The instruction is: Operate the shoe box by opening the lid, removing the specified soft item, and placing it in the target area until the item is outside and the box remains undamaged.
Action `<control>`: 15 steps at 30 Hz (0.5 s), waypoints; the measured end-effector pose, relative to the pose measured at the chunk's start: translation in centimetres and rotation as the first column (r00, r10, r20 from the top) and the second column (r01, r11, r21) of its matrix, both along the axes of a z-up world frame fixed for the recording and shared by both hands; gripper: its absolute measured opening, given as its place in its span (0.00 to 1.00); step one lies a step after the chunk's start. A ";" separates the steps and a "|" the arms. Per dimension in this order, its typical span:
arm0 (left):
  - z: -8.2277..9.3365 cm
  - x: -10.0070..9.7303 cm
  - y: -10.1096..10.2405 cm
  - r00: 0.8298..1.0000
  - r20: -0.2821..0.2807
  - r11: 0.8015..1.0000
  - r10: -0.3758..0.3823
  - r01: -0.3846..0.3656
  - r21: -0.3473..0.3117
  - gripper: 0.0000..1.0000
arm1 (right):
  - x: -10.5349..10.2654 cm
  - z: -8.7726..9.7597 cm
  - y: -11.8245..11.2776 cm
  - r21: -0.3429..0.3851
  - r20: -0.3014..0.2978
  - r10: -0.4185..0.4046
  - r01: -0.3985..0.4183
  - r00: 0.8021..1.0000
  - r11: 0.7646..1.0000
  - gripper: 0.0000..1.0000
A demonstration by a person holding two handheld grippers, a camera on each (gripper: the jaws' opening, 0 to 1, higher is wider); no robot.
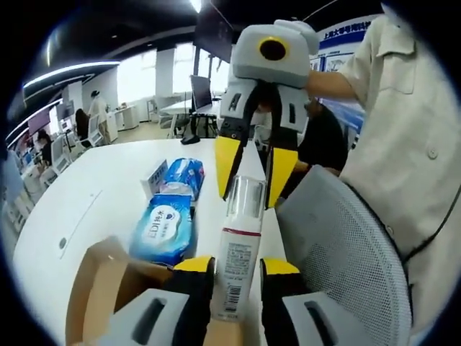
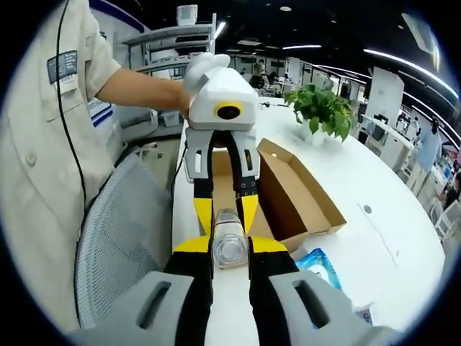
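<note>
White bottle (image 1: pixel 238 252) between both grippers' fingers (image 1: pixel 194 277).

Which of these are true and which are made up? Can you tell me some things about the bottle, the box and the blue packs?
1. Both grippers hold the bottle at once. True: the left gripper grips its labelled body, the right gripper its clear cap end.
2. The cardboard box is shut. False: it is open.
3. The blue wipes packs lie on the white table. True.
4. The potted plant stands inside the box. False: it stands on the table beyond the box.
5. The mesh chair is red. False: it is grey-white.
</note>
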State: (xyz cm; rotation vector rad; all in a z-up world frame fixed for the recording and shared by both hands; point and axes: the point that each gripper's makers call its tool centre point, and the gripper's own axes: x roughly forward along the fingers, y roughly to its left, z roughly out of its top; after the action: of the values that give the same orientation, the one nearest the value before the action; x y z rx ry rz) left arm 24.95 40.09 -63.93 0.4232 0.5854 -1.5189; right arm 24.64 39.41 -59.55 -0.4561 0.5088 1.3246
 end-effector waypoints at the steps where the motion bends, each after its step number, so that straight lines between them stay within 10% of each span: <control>1: 0.0 0.0 0.0 1.000 0.007 1.000 -0.001 0.001 0.000 0.28 | 0.1 0.1 0.0 -0.002 0.012 0.002 -0.002 1.000 1.000 0.14; 15: 0.7 1.8 1.6 0.993 0.039 0.994 0.109 -0.108 -0.016 0.50 | 0.9 0.4 -0.8 -0.050 0.032 0.028 -0.026 0.999 0.998 0.15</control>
State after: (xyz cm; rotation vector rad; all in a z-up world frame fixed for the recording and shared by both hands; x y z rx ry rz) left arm 26.76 41.66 -63.20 0.4041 0.5580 -1.4070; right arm 25.57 38.63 -59.20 -0.5265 0.5102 1.3307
